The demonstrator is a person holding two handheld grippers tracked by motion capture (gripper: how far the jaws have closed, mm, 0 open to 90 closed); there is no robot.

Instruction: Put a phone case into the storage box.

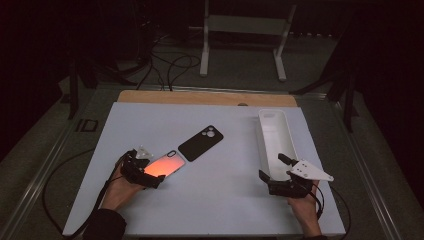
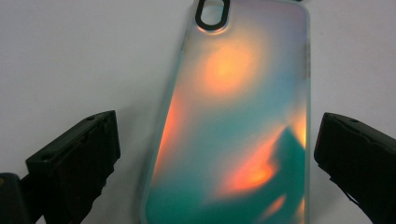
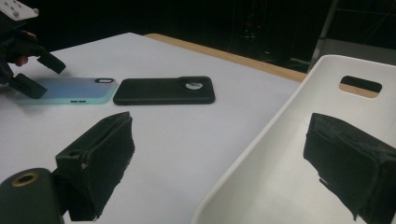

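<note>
Left gripper (image 1: 148, 176), jaws apart, straddles the iridescent orange-teal phone case (image 2: 233, 135); black phone case (image 1: 200, 142) at one o'clock. Right gripper (image 1: 276, 175), jaws apart, straddles the long white plastic tray's (image 3: 261, 154) rim.

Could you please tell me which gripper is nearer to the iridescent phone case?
Left. The left gripper has its open jaws either side of the iridescent phone case; the right gripper straddles the white tray wall.

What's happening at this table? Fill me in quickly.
A person works with a handheld gripper in each hand. The left gripper is open around the near end of an iridescent phone case lying flat on the white table, jaws on either side, not yet closed. A black phone case lies just beyond it. The right gripper is open, straddling the near wall of a white tray.
</note>
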